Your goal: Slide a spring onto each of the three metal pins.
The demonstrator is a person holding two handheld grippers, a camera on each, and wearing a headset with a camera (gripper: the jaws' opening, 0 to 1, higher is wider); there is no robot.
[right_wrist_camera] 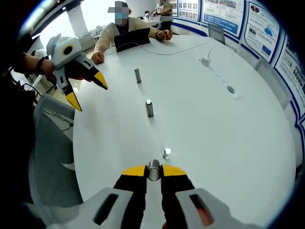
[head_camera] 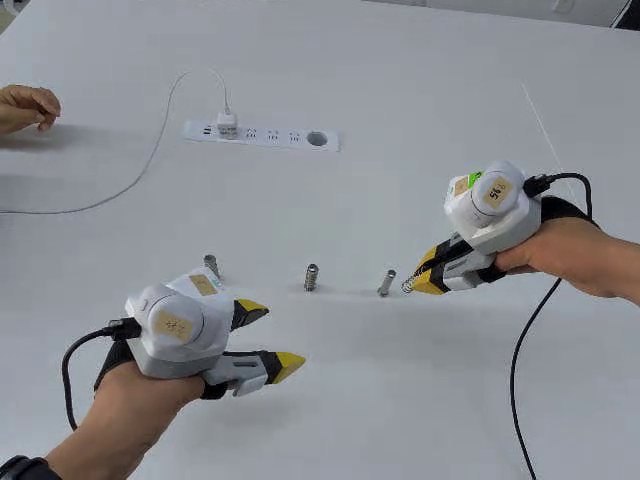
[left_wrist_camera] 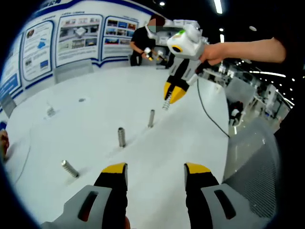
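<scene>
One white surface (head_camera: 400,80) is carrying everything. We are holding the left tongs (head_camera: 275,335) wide open and empty, the right tongs (head_camera: 425,280) pinching a spring (right_wrist_camera: 153,168) just beside the bare pin (head_camera: 387,283). The middle pin (head_camera: 311,277) and far-left pin (head_camera: 211,265) are wearing coils (right_wrist_camera: 149,110); the latter's foot is hiding behind our left tongs in the head view.

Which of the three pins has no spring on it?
The pin nearest the right gripper: its shaft is smooth and bare, while the middle pin and left pin each wear a spring.
</scene>
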